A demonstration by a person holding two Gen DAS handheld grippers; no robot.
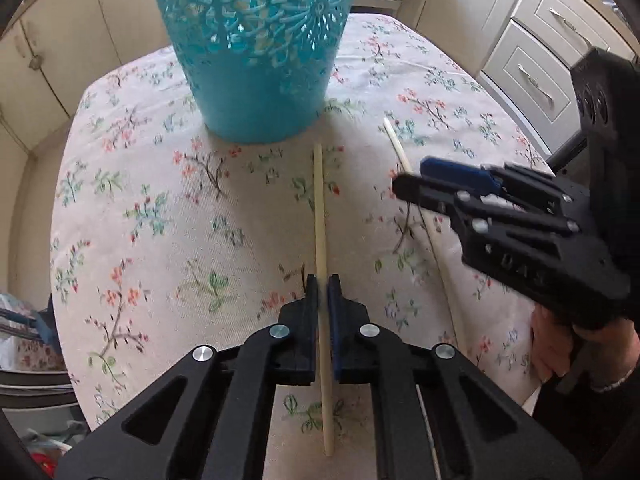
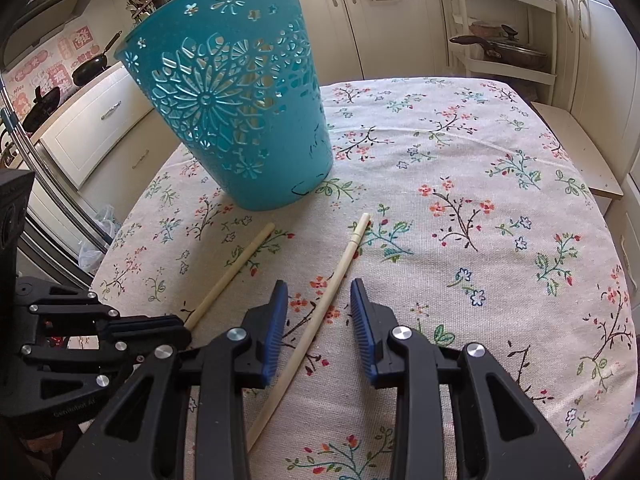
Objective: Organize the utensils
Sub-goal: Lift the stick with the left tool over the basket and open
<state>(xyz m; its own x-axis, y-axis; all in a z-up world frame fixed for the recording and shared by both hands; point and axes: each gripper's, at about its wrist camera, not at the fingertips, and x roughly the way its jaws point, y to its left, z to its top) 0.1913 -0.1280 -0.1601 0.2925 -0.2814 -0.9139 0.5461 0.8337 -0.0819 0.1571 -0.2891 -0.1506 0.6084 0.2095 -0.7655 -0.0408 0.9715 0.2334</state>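
Note:
Two pale wooden chopsticks lie on the floral tablecloth in front of a teal perforated basket [image 1: 256, 44], which also shows in the right wrist view [image 2: 236, 92]. My left gripper [image 1: 322, 284] is shut on the left chopstick [image 1: 320, 208], near its middle; it shows at the left of the right wrist view [image 2: 188, 330] with that chopstick [image 2: 236, 268]. My right gripper [image 2: 319, 292] is open, its jaws on either side of the right chopstick [image 2: 332, 292] just above the cloth. In the left wrist view, the right gripper [image 1: 408, 184] hovers over that chopstick [image 1: 396, 144].
The table [image 2: 500, 200] is covered with a flowered cloth. Cream kitchen cabinets and drawers [image 1: 536, 52] surround it. A shelf rack with pans [image 2: 508, 52] stands at the back right. Plastic bags [image 2: 96, 236] lie on the floor to the left.

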